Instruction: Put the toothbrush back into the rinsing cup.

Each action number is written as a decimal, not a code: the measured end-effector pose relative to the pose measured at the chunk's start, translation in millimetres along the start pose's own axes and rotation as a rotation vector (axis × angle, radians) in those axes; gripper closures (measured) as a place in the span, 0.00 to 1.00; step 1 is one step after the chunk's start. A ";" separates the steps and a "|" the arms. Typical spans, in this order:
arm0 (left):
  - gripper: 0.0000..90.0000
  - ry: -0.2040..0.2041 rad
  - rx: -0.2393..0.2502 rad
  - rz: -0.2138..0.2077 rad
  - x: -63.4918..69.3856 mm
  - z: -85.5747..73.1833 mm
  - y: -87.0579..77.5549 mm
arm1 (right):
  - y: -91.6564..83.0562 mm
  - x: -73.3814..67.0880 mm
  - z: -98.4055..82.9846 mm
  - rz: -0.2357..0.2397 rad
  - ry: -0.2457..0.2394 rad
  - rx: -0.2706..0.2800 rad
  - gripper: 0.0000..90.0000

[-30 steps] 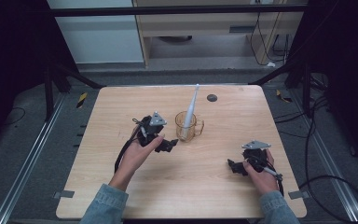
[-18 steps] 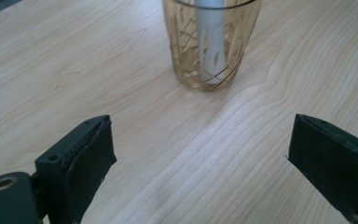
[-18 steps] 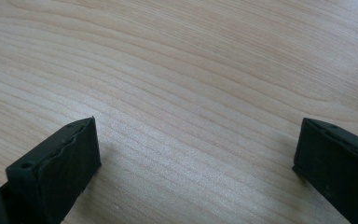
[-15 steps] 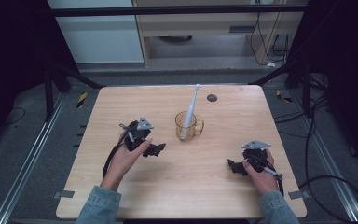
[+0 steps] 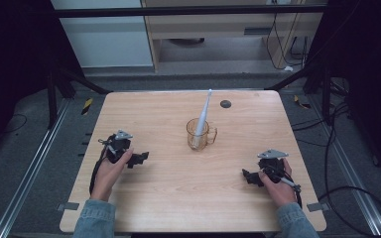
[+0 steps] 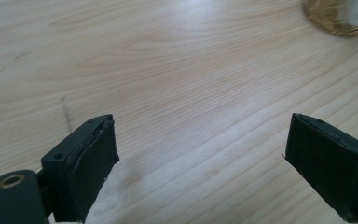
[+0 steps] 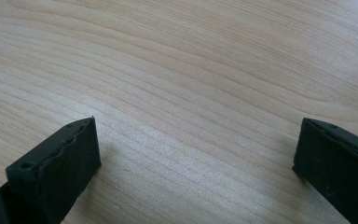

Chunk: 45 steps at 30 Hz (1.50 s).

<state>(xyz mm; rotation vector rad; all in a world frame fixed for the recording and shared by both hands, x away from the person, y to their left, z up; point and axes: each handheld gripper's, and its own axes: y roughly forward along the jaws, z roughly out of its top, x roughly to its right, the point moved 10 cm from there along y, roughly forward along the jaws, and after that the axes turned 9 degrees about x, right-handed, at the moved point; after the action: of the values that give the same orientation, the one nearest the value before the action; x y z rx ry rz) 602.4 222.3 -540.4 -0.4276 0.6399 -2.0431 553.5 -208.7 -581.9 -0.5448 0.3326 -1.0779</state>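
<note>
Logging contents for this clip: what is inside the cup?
A white toothbrush stands in the amber cup, leaning on the rim, its top sticking out. Its lower end is blurred behind the tinted wall.

From my remote station, the high view shows the pale worktop (image 5: 178, 198) evenly lit from overhead, while the frame's left and right edges sink into near-black. Shadows under the hands are short and soft. The picture is slightly grainy. In the left gripper view, the amber glass mug (image 6: 342, 16) at upper right is blurred and cut off, with a mild sheen on the wood grain. In both gripper views, I see the black claw pads softly blurred, faint shadows beside them.
</note>
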 end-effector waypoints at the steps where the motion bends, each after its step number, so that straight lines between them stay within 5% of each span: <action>1: 0.09 -0.009 0.000 0.005 -4.5 -2.5 -0.2 | 0.0 0.0 0.0 0.000 0.000 0.000 0.00; 15: 0.08 -0.005 0.016 0.057 -27.0 -16.8 7.6 | 0.0 0.0 0.0 0.000 0.000 0.000 0.00; 45: 0.02 0.022 0.020 0.092 -36.6 -26.2 23.5 | 0.0 0.0 0.0 0.000 -0.001 0.000 0.01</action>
<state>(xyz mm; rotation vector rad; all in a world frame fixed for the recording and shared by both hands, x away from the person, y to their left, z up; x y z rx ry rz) 623.3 250.4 -577.1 -0.3584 0.6406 -1.9678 553.4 -208.7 -581.9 -0.5451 0.3314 -1.0778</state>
